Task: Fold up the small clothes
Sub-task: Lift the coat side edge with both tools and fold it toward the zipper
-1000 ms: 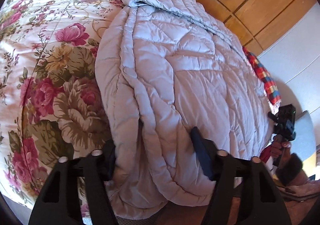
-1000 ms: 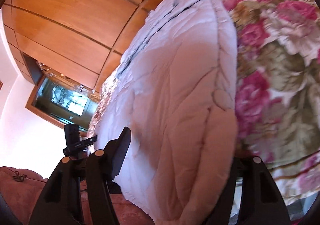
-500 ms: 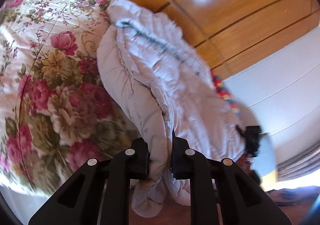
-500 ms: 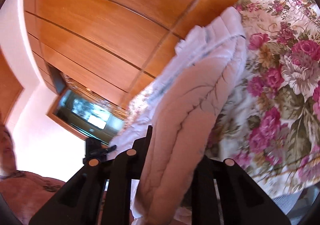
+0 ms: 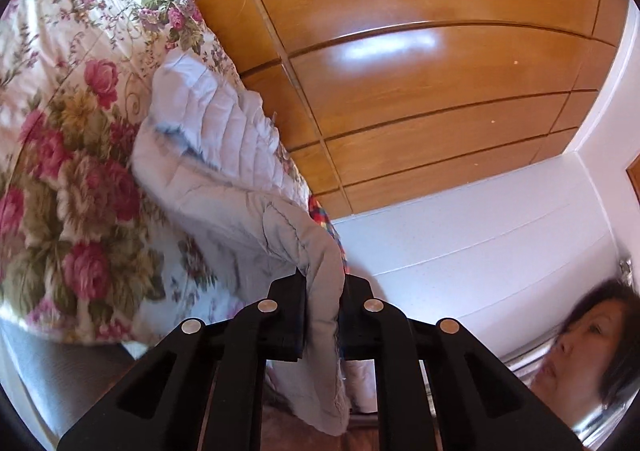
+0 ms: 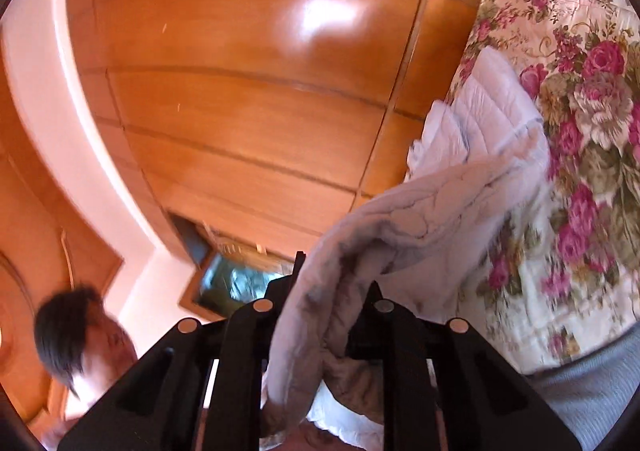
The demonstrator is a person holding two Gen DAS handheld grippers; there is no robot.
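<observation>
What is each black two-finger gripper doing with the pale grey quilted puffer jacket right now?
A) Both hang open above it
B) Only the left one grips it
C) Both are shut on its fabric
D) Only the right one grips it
C: the left gripper and the right gripper each have a fold of the pale grey quilted puffer jacket pinched between their fingers.

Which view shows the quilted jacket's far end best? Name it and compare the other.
The left wrist view: the quilted jacket runs sharp from the left gripper to its far end on the floral bedspread. In the right wrist view it is motion-blurred beyond the right gripper.
</observation>
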